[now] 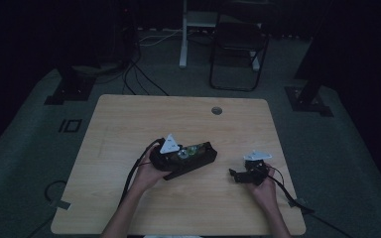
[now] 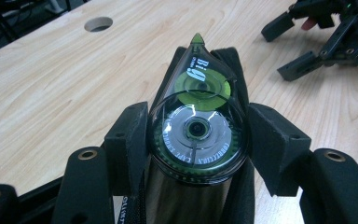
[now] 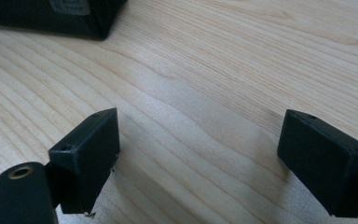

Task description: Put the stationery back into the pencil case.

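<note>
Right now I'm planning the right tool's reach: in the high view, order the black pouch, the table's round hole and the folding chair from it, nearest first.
From the right tool:
1. Black pouch, to its left on the table.
2. Round hole, near the far edge.
3. Folding chair, on the floor beyond the table.

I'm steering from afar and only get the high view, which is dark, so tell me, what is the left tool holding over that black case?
Observer: A correction tape dispenser, clear shell with green and grey reels, squeezed between the left tool pads.
Operator: Which way does its tip face?
Observer: Away from the hand, its green tip pointing toward the table's far edge, where the round hole is.
Operator: And the right tool, is anything in it?
Observer: No. The right tool is open, with bare wood between its pads.
Operator: Is the case near it?
Observer: A corner of the black case sits ahead of it, apart from the pads.
</note>
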{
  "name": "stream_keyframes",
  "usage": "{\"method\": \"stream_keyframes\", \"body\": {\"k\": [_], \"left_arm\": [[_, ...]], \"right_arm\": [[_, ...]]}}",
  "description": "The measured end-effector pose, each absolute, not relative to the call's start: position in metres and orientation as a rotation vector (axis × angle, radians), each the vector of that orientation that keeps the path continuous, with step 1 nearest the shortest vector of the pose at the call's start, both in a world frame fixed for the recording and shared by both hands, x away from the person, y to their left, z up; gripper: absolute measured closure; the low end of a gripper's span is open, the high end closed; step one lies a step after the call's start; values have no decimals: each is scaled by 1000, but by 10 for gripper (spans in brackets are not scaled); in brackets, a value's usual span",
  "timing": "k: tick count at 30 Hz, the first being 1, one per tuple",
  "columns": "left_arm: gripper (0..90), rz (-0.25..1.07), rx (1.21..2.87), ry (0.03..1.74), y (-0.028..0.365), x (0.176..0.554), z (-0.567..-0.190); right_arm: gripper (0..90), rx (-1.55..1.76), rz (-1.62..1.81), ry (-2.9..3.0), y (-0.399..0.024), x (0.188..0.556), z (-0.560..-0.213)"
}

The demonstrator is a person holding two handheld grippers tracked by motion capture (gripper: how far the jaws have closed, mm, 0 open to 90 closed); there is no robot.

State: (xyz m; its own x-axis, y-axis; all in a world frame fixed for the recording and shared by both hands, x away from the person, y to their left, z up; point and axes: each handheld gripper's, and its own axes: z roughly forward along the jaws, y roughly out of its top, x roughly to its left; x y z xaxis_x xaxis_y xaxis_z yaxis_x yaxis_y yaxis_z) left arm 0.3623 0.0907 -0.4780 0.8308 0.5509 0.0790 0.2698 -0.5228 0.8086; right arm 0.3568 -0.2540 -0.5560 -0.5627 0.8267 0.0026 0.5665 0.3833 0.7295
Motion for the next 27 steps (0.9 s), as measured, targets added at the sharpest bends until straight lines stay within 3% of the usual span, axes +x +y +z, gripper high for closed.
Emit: {"method": "stream_keyframes", "body": {"k": [5, 12, 27], "left_arm": [[405, 388, 2145, 600, 90, 364, -482], [323, 416, 2117, 594, 99, 359, -475], [323, 465, 2116, 690, 165, 361, -461]], "right_arm": [[126, 1210, 992, 2285, -254, 357, -556], [126, 1210, 992, 2286, -254, 357, -556], [126, 1210, 992, 2286, -254, 357, -556]]}}
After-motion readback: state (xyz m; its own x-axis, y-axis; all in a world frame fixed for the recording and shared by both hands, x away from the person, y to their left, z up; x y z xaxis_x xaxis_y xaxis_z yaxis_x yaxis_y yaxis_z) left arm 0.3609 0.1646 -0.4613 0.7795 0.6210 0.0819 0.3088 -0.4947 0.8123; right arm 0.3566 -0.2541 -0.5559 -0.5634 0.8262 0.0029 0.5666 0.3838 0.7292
